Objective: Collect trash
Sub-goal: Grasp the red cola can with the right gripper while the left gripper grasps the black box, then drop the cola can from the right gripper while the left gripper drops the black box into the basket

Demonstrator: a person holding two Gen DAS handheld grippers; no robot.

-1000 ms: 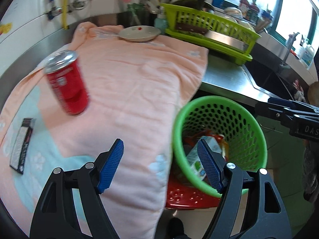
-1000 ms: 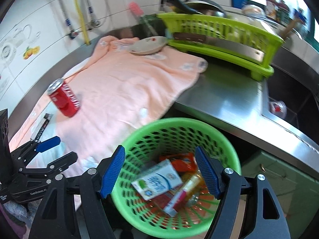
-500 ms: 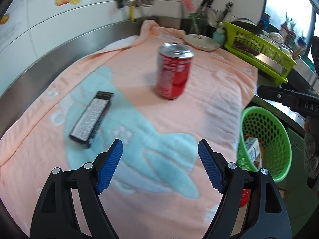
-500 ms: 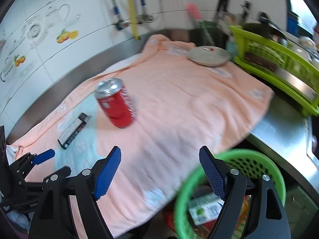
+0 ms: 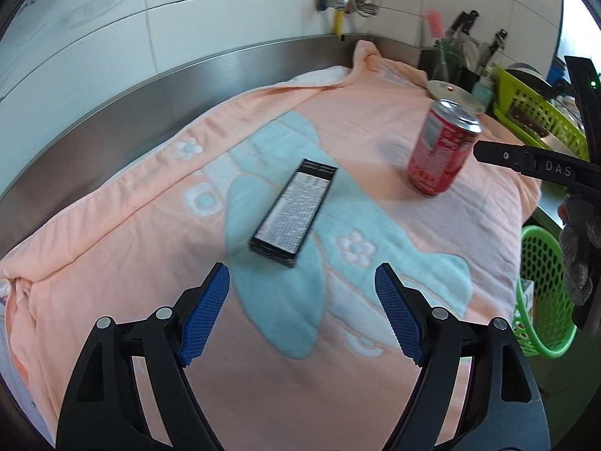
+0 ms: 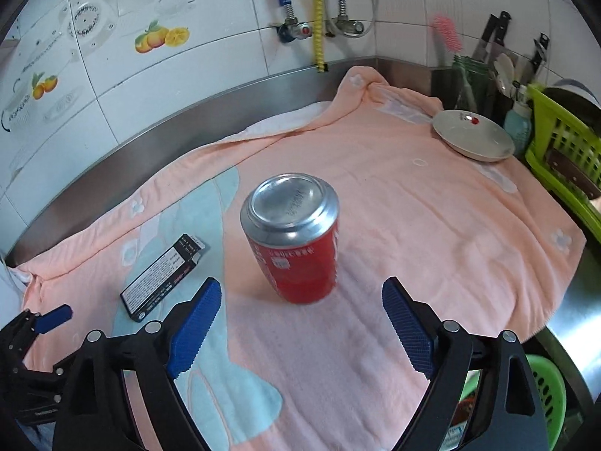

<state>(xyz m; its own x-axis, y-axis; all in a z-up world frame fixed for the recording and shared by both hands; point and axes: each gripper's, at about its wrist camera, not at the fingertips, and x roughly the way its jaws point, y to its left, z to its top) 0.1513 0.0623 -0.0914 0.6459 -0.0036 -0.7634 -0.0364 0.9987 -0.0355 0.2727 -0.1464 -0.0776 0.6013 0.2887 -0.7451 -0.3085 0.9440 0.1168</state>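
In the left wrist view the left gripper (image 5: 302, 315) fills the bottom of the frame with its blue pads (image 5: 204, 315) spread wide and nothing between them, hovering over the pink towel (image 5: 375, 383). Just above the gap, near frame centre, a black box (image 5: 293, 212) lies flat on the towel's teal patch. A red can (image 5: 439, 152) stands upright at the upper right, well apart from the box, with a plate (image 5: 452, 94) behind it and the green basket (image 5: 541, 300) at the right edge, below the towel's edge. In the right wrist view the right gripper (image 6: 302, 329) is likewise released and empty at the bottom, the can (image 6: 295, 236) standing just above the gap at centre, not touching either pad. The box (image 6: 163, 276) lies at centre left, and the basket (image 6: 546, 391) peeks in at the lower right.
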